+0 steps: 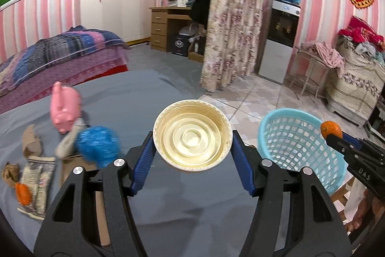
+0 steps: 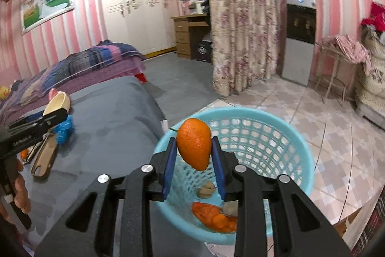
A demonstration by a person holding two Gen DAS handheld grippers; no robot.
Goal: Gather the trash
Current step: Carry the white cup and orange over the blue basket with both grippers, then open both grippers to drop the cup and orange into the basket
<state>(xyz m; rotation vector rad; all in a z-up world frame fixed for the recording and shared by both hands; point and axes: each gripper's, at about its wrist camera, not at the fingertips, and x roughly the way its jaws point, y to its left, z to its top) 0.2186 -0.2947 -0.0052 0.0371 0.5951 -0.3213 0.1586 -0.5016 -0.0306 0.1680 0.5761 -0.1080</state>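
Two pieces of trash are riding in my claws. My left claw (image 1: 192, 148) is gripping a cream lid (image 1: 192, 135), hollow side facing me, its blue pads pressing on the rim from both sides with the jaws standing fairly wide, and it is hanging above the grey counter (image 1: 134, 98). My right claw (image 2: 194, 152) is pinching a piece of orange peel (image 2: 194, 143) between jaws set narrow, and it is hovering over the near rim of the blue basket (image 2: 284, 136). Inside that basket, more orange peel (image 2: 211, 217) and a couple of brownish scraps (image 2: 206, 189) are lying at the bottom. The basket is sitting on the tiled floor (image 2: 336, 127) just beside the counter's edge.

Farther left on the counter, I am seeing a pink pig (image 1: 65, 108), a blue crumpled bag (image 1: 97, 145), a printed wrapper (image 1: 36, 187) with an orange bit (image 1: 23, 194) on it, and brown paper scraps (image 1: 31, 143), all somewhat blurred. Beyond lies a bed (image 1: 60, 57) under a patterned quilt.
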